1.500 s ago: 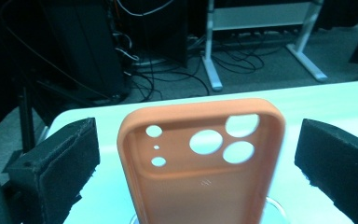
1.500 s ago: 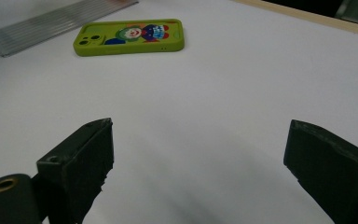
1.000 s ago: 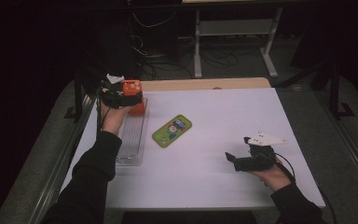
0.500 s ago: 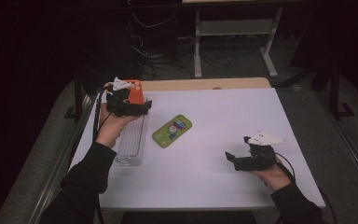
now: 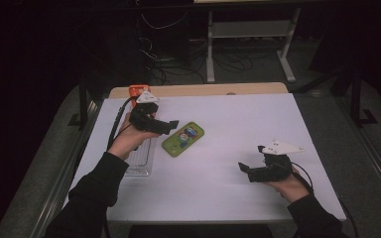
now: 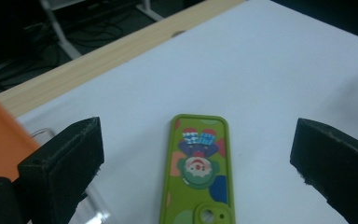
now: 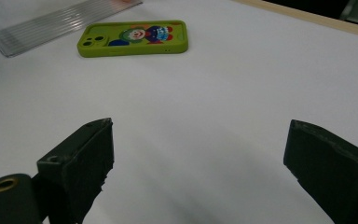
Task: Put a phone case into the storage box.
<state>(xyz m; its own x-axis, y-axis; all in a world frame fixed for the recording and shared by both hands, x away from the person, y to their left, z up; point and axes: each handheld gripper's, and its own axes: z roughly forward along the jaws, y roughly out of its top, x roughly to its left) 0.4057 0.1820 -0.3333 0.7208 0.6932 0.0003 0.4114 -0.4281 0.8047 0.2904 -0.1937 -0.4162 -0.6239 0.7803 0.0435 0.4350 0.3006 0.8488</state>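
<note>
A green phone case (image 5: 183,139) with a clown picture lies flat near the middle of the white table (image 5: 228,119). In the left gripper view the case (image 6: 199,168) sits between the wide-apart jaws, a little ahead of them. My left gripper (image 5: 171,125) hovers open just left of the case, holding nothing. My right gripper (image 5: 243,167) is open and empty near the table's front right; its own view has the case (image 7: 133,37) far off at the upper left.
A clear ribbed plastic tray (image 5: 141,157) lies at the left under my left forearm, seen again as the tray (image 7: 51,25). An orange object (image 5: 138,90) stands at the back left. A wooden strip (image 5: 198,89) edges the table's far side.
My left gripper has swung away from the orange object at the back left and moved right and nearer, up to the green case. The right gripper has stayed put.
</note>
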